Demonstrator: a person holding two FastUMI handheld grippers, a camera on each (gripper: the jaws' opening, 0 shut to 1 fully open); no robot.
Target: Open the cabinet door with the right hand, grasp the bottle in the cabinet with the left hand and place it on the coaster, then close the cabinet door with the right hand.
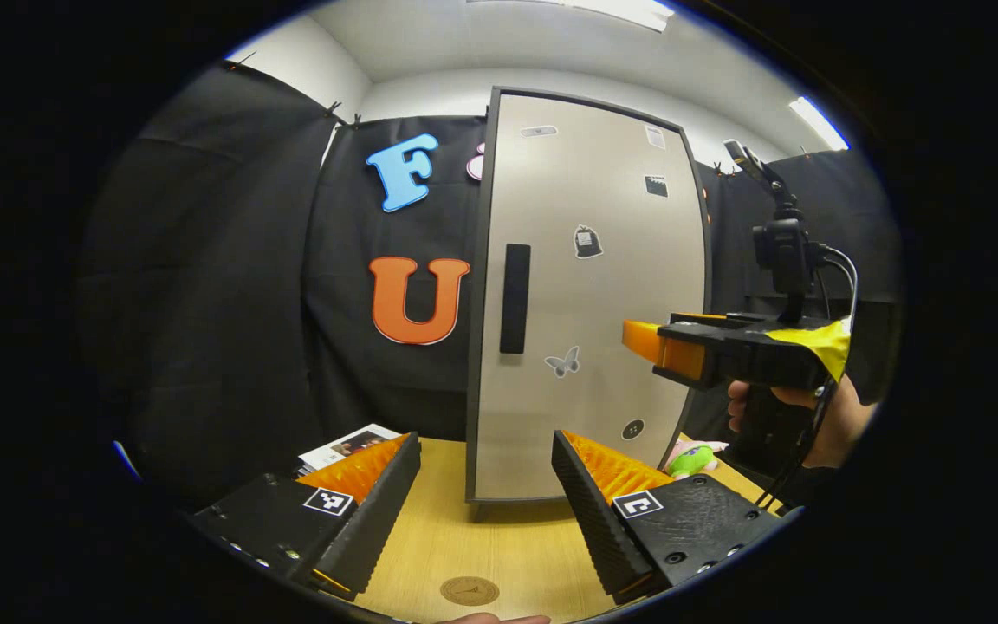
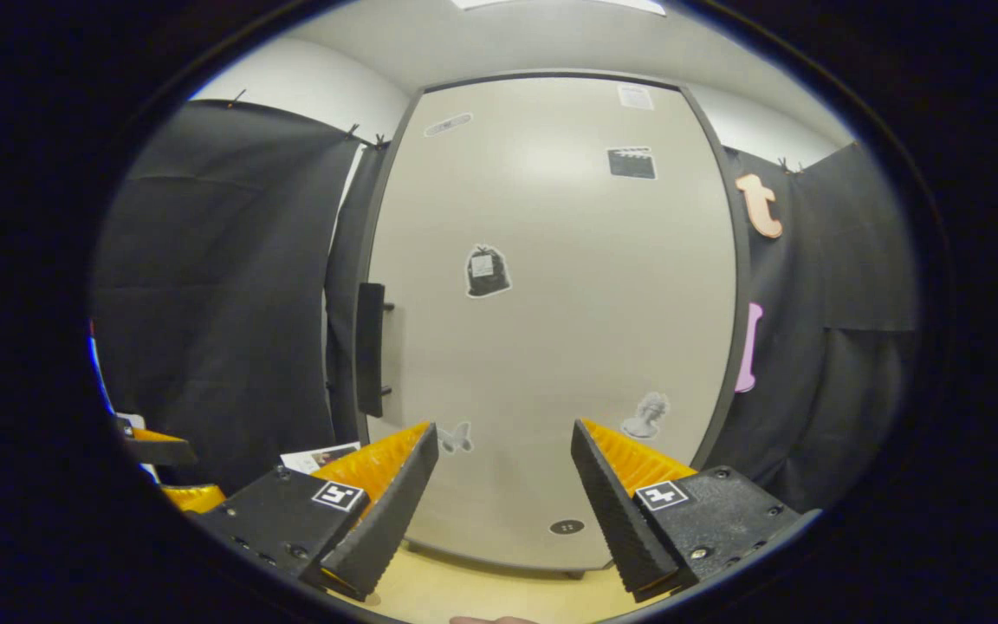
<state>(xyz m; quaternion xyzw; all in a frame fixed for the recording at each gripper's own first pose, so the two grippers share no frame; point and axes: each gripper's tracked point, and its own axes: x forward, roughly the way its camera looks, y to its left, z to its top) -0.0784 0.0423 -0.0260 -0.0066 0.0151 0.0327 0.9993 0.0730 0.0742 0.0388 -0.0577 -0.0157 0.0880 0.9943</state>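
I see the cabinet door [image 2: 551,321] closed, its upright handle [image 2: 370,348] ahead-left of my right gripper [image 2: 503,485], the nearer one. Both grippers' jaws stand apart, empty. The coaster [image 1: 469,591] lies bare by my left gripper [image 1: 486,485].

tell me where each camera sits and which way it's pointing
Left gripper view: rides the left gripper, facing the shut cabinet door across the table, coaster below; its own open fingers show, plus the right gripper and a hand.
Right gripper view: rides the right gripper, closer to the door, handle at left; its own open fingers show.
Shared: door, handle, stickers.
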